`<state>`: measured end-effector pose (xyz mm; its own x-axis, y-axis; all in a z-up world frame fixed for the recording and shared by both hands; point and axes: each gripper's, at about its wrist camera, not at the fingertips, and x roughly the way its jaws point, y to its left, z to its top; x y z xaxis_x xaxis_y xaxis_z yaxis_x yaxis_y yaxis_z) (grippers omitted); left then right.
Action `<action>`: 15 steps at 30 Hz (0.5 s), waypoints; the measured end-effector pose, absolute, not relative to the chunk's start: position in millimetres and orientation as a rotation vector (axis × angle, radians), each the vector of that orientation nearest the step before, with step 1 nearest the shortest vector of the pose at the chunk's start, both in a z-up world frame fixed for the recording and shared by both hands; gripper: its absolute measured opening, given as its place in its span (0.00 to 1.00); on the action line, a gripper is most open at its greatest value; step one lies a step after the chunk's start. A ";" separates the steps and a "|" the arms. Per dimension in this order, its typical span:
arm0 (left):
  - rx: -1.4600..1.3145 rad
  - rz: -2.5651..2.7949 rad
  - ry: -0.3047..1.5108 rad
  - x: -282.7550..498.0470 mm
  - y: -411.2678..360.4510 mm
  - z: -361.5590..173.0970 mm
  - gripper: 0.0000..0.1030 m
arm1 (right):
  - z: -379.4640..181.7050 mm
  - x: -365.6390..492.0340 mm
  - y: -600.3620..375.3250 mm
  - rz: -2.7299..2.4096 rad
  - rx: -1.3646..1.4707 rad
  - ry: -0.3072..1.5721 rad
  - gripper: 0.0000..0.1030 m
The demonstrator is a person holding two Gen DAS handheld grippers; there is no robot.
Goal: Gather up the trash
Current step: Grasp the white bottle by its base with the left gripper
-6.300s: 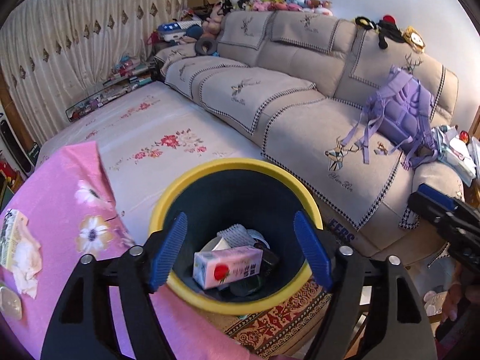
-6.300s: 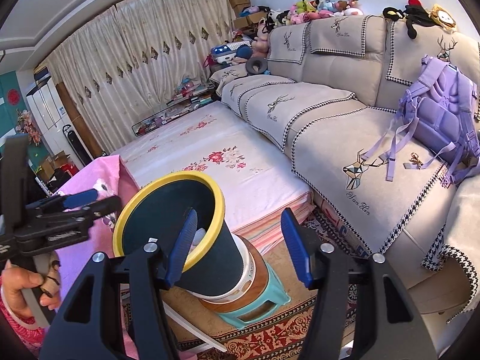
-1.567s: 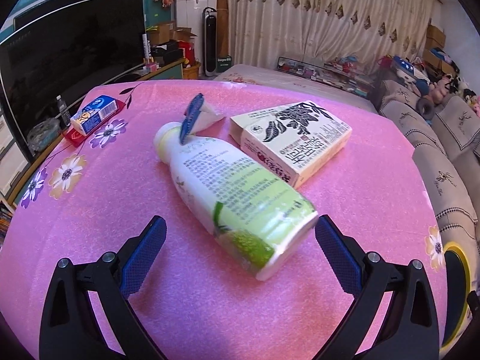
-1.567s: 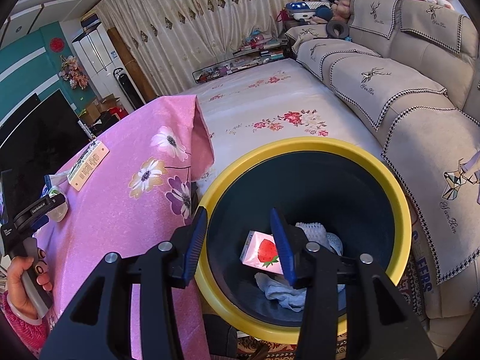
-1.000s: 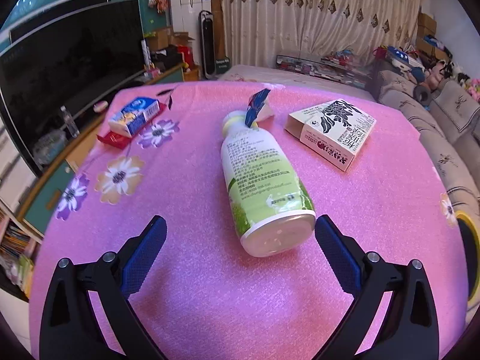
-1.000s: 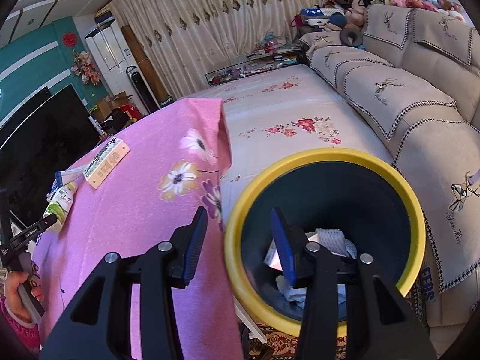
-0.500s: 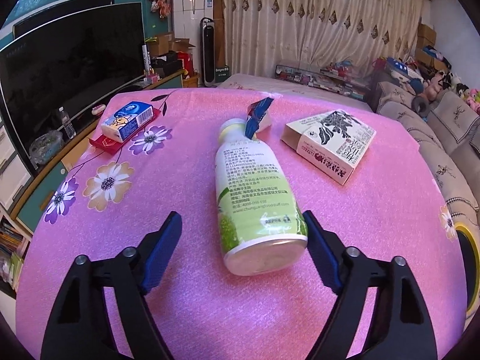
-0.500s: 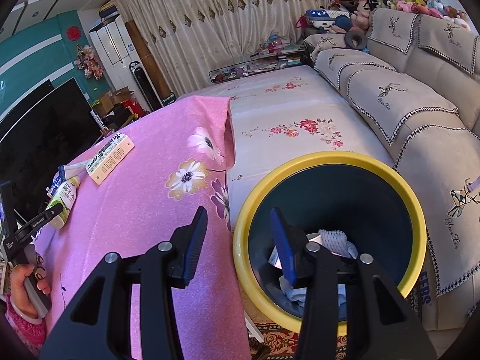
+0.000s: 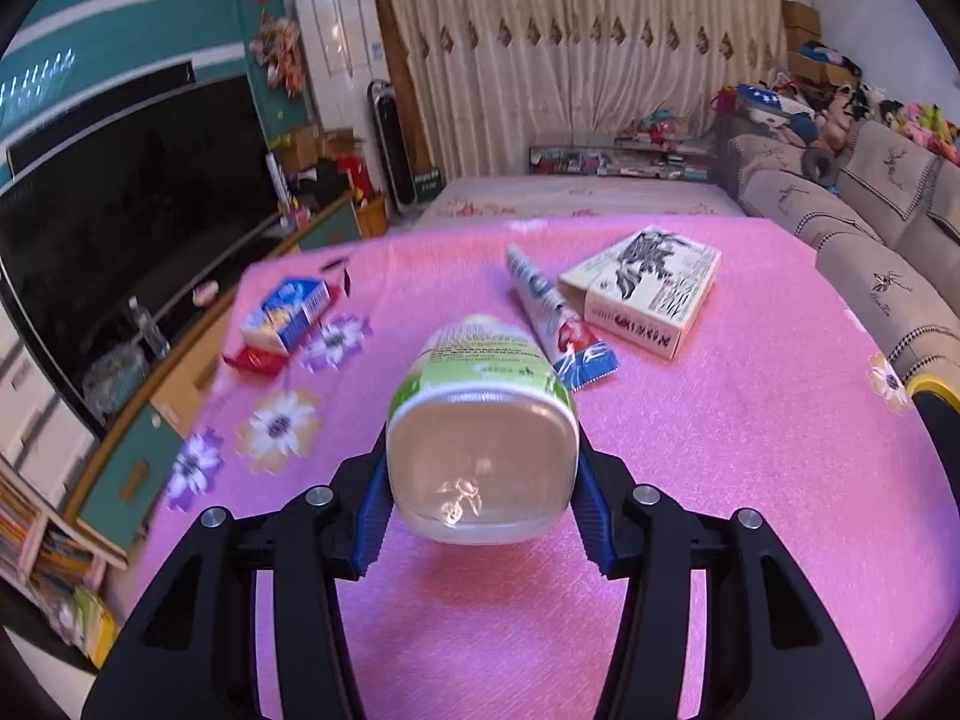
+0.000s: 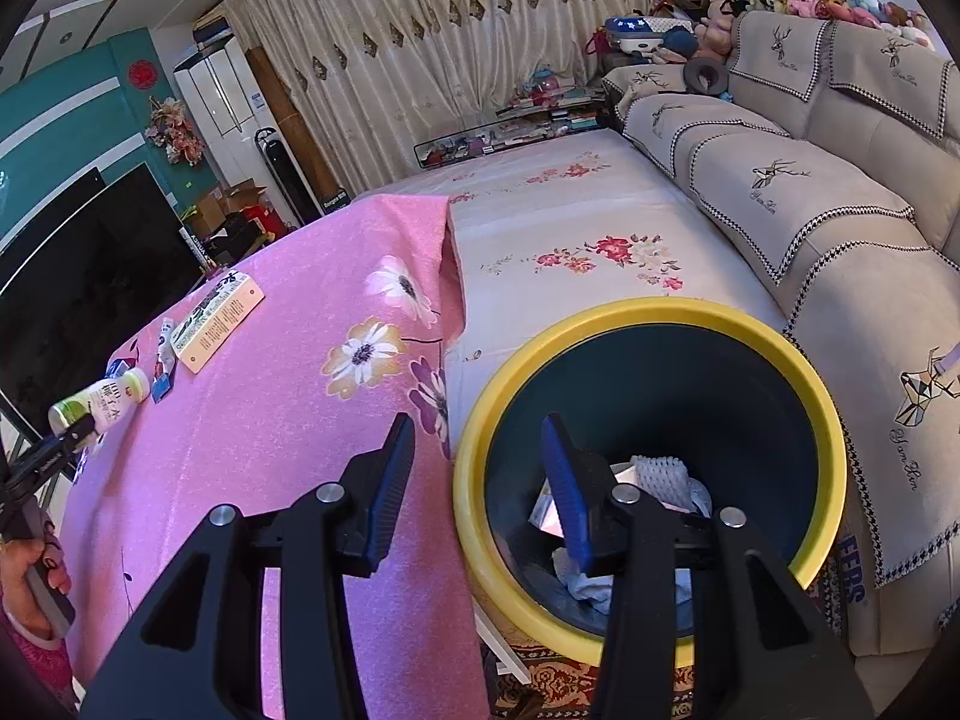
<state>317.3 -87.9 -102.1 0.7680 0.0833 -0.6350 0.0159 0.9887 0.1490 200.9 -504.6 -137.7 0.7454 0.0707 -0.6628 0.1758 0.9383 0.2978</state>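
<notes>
My left gripper [image 9: 483,507] is shut on a white and green plastic bottle [image 9: 483,414], gripping its base end just above the pink table cover [image 9: 750,450]. The bottle also shows far left in the right wrist view [image 10: 102,401]. A toothpaste tube [image 9: 552,318], a cream printed box [image 9: 648,294] and a blue carton [image 9: 285,312] lie on the table beyond. My right gripper [image 10: 480,480] is open and empty over the near rim of the yellow-rimmed trash bin [image 10: 648,312], which holds a white mesh and other trash [image 10: 660,471].
A black TV [image 9: 120,180] stands left of the table. A floral mattress [image 10: 576,228] and a beige sofa [image 10: 810,180] lie right of the table, beyond the bin. The bin's rim shows at the table's right edge [image 9: 933,387].
My left gripper has moved forward and closed on the bottle's base, lifting it off the cover. The right gripper has drifted slightly left over the bin's rim, still open.
</notes>
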 end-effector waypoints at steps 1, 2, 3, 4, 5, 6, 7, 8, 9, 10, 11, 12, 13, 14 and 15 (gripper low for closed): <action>0.163 0.033 0.679 312.2 -87.4 -95.2 0.50 | -137.4 201.0 -503.3 -0.055 0.355 0.731 0.41; 0.174 0.031 0.665 307.8 -87.3 -89.8 0.50 | -137.2 201.3 -501.5 -0.052 0.352 0.732 0.41; 0.182 0.030 0.656 304.1 -86.6 -84.8 0.50 | -136.9 201.6 -499.4 -0.047 0.350 0.732 0.41; 0.189 0.025 0.645 299.5 -85.6 -79.8 0.50 | -136.7 202.1 -497.5 -0.043 0.347 0.733 0.41; 0.192 0.020 0.639 296.2 -84.4 -75.4 0.50 | -136.8 202.7 -496.1 -0.040 0.345 0.734 0.41; 0.192 0.013 0.636 294.2 -83.8 -72.2 0.50 | -136.7 202.8 -494.6 -0.037 0.343 0.734 0.41; 0.190 0.001 0.635 291.0 -81.6 -69.2 0.50 | -136.4 202.8 -493.5 -0.035 0.342 0.734 0.41; 0.189 -0.007 0.635 288.4 -80.5 -67.4 0.50 | -135.7 202.5 -492.5 -0.034 0.340 0.734 0.41; 0.188 -0.014 0.636 285.5 -79.9 -66.0 0.50 | -135.1 201.9 -492.2 -0.034 0.339 0.733 0.41; 0.190 -0.021 0.636 282.1 -79.9 -64.5 0.50 | -134.2 201.0 -492.1 -0.034 0.338 0.731 0.41; 0.193 -0.028 0.636 278.8 -80.4 -63.3 0.50 | -133.5 199.9 -492.6 -0.034 0.339 0.728 0.41; 0.194 -0.034 0.636 275.8 -80.2 -62.3 0.50 | -132.7 198.4 -493.3 -0.036 0.340 0.725 0.41; 0.195 -0.044 0.636 272.4 -81.3 -61.0 0.50 | -131.9 196.2 -494.3 -0.037 0.344 0.721 0.41; 0.196 -0.056 0.636 269.3 -83.0 -60.0 0.50 | -131.1 194.2 -495.6 -0.039 0.348 0.717 0.41; 0.198 -0.070 0.636 266.1 -87.0 -59.0 0.50 | -130.5 191.5 -496.9 -0.040 0.353 0.713 0.41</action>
